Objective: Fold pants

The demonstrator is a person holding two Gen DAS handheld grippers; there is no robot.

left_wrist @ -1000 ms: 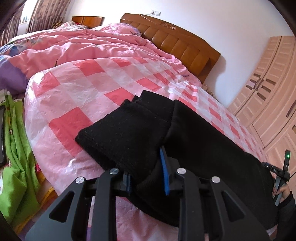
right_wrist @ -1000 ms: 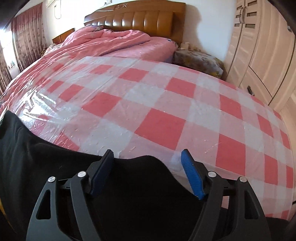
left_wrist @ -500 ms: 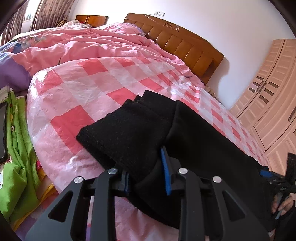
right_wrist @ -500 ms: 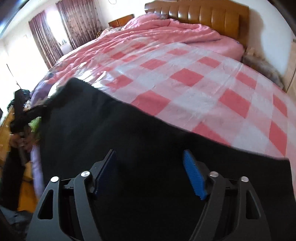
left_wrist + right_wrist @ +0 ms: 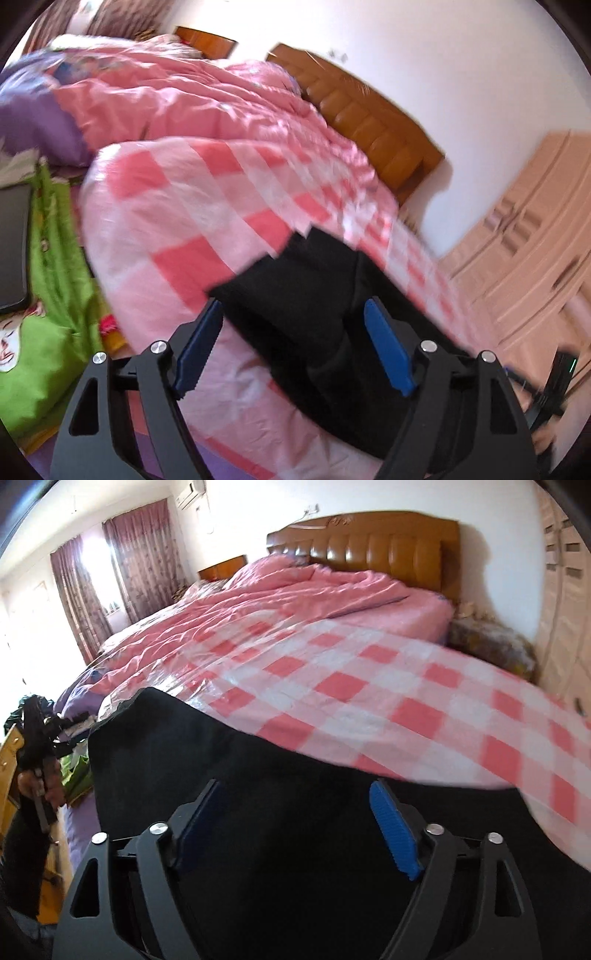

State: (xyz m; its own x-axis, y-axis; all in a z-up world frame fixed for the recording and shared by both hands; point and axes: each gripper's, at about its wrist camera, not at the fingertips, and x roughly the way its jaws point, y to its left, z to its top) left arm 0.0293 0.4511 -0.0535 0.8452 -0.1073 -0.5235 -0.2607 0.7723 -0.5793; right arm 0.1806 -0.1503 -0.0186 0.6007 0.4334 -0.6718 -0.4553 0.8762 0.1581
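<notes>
Wide bed [image 5: 406, 686] under a glossy pink-and-white checked cover [image 5: 192, 221], rumpled pink quilt [image 5: 295, 590] piled toward a brown padded headboard [image 5: 369, 539]. White walls, dark red curtains [image 5: 110, 572] at a bright window, pale wardrobe doors [image 5: 524, 229] along one side, green cloth [image 5: 48, 295] heaped off the bed's near corner.

Black pants [image 5: 314, 306] lying folded along the near edge of the cover, hem end toward the green cloth, the rest stretching away under the other tool.

Left gripper [image 5: 293, 343]: jaws just sprung wide, blue pads [image 5: 388, 350] standing clear on either side of the hem end, gripping nothing; picture blurred.

Right gripper [image 5: 295, 827]: jaws spread wide too, having just widened a little, blue pads [image 5: 395, 834] apart over the black fabric, not pinching it; contact with the cloth underneath impossible to tell.
</notes>
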